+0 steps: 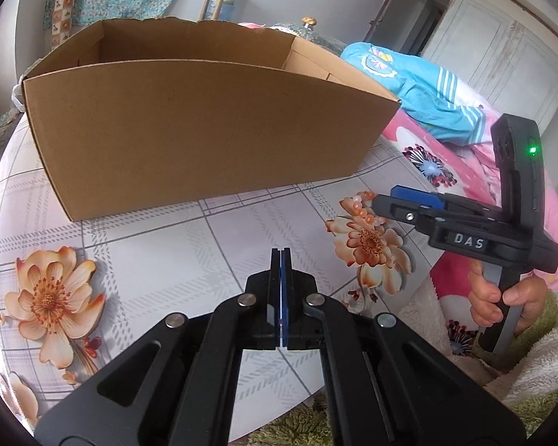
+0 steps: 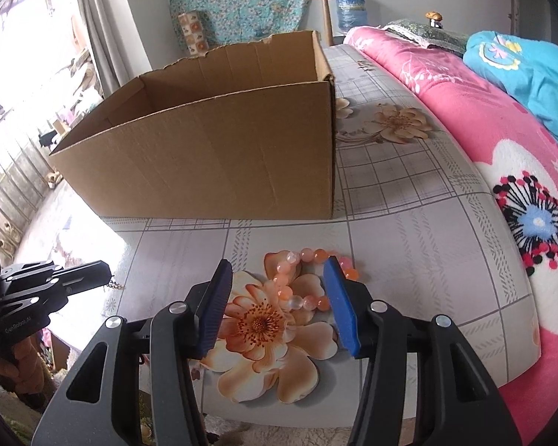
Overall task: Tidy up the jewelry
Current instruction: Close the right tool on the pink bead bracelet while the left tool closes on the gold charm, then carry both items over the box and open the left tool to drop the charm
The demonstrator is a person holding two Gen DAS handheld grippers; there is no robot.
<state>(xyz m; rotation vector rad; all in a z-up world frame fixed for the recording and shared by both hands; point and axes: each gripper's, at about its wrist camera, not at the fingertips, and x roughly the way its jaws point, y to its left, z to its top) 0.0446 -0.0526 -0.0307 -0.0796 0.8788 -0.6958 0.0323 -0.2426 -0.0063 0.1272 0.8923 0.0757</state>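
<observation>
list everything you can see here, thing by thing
cardboard box: one, brown, open-topped, on the table beyond both grippers
bead bracelet: one, orange and pink, on the table, lying between the right gripper's fingers, not pinched
thin chain: one, pale metal, hanging at the left gripper's tip
tablecloth: one, grey check with orange flowers, covering the table
blanket: one, pink, right of the table
blue garment: one, on the blanket
water bottle: one, blue, far back
left gripper: one, black, shut
right gripper: one, black, blue pads, open
hand: one, holding the right gripper's handle
</observation>
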